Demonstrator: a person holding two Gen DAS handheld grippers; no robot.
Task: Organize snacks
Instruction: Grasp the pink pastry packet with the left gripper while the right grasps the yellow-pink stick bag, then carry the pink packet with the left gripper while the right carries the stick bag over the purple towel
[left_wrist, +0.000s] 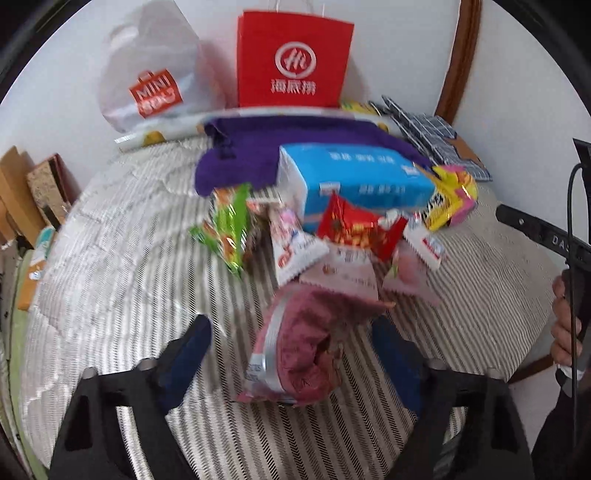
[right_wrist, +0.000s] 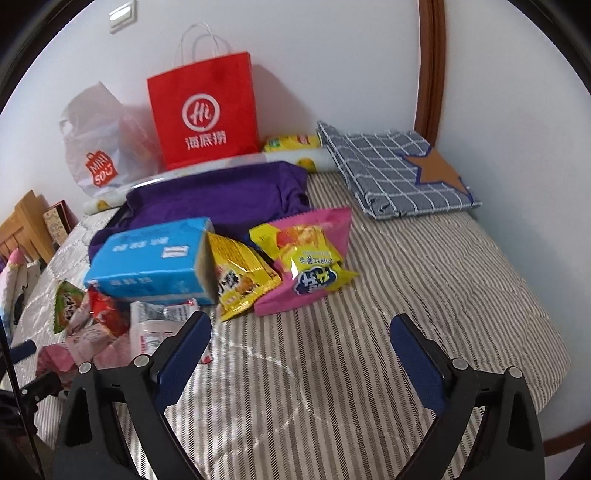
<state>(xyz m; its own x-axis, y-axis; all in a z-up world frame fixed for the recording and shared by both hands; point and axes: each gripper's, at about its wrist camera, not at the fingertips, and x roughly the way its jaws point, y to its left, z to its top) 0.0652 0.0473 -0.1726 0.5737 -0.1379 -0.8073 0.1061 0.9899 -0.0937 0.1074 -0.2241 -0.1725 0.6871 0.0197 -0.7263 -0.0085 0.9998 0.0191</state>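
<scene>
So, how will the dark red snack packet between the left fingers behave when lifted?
The dark red packet looks crumpled and soft, so it will probably flop and sag. Its shiny film strip suggests it may slip. Seemingly light; contents possibly crushable.

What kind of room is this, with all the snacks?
Probably a bedroom. The snacks lie on a striped quilted bed cover, a folded checked cloth sits by the wall, and what looks like a wooden headboard stands at the left.
</scene>
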